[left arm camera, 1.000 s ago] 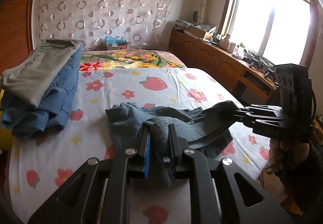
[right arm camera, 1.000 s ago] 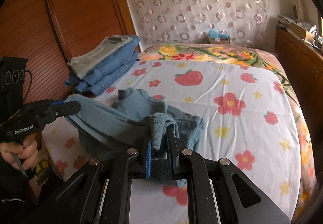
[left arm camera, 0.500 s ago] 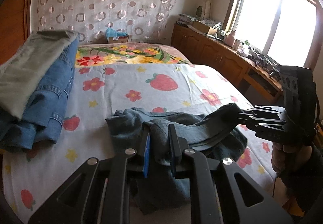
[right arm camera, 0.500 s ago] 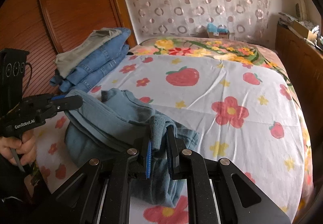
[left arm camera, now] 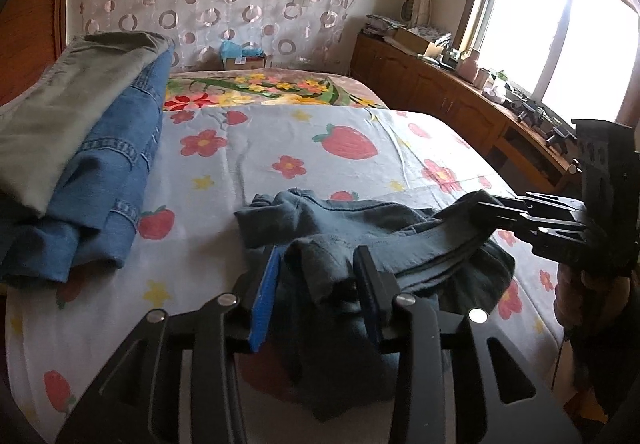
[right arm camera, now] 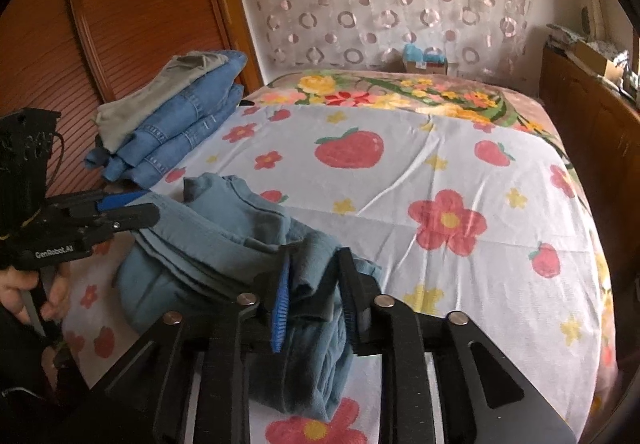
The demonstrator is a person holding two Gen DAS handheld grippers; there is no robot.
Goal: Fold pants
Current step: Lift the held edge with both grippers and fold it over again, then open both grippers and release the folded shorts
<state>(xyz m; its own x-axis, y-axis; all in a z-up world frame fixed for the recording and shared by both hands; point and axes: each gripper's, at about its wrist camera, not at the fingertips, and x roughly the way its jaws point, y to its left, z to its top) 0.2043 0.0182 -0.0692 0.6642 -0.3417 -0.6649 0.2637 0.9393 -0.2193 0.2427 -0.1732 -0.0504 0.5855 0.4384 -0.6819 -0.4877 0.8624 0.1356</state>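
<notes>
Left wrist view: both grippers, left point(left arm camera: 318, 280) and right point(right arm camera: 314, 286), are opening, releasing the folded pants point(left arm camera: 360, 228) on the bed point(left arm camera: 248, 152); next, withdrawing cleanly.

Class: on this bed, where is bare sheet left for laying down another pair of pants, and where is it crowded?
Free: the sheet between the grey-blue pants, the flowered blanket and the window-side edge. Crowded: the near corner with those pants and both grippers, and the wardrobe side with the folded stack.
</notes>
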